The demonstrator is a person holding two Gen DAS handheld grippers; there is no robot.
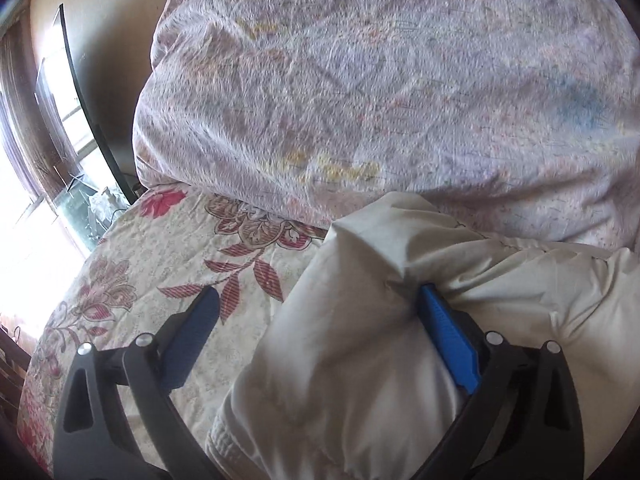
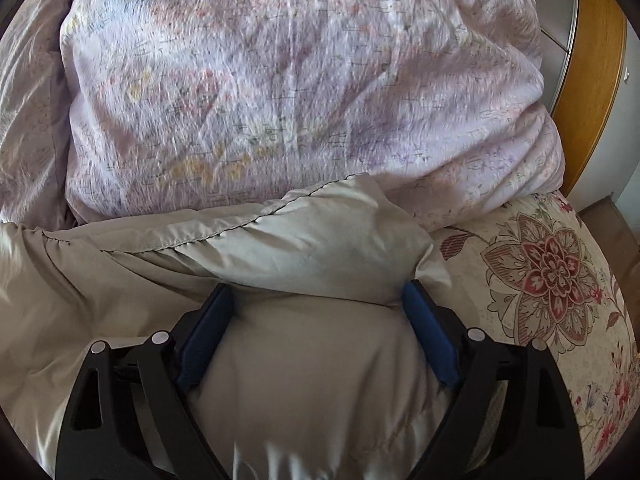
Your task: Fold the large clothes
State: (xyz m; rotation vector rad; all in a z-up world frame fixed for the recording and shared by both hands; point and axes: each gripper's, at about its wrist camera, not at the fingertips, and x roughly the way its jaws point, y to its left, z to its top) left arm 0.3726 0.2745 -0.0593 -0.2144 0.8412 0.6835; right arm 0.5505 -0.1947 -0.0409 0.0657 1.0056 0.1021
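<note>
Coat (image 2: 320,248) lies on the bed (image 2: 560,280), puffy, soft, light, slick. Left gripper (image 1: 320,304) gapes wide. Right gripper (image 2: 318,300) spread wide around a bulge. Pinch the seam at twelve o'clock.

You have a bed under a cream sheet (image 1: 168,256) printed with red flowers, and a bulky pale lilac duvet (image 1: 380,92) heaped across its far side. To your left, a bright window (image 1: 24,208) with a dark wooden frame washes out that side, with a plain beige wall (image 1: 116,20) and a thin dark panel (image 1: 92,104) leaning beside it. To your right, an orange-brown wooden wardrobe (image 2: 596,92) with a grey panel stands by the bed.
</note>
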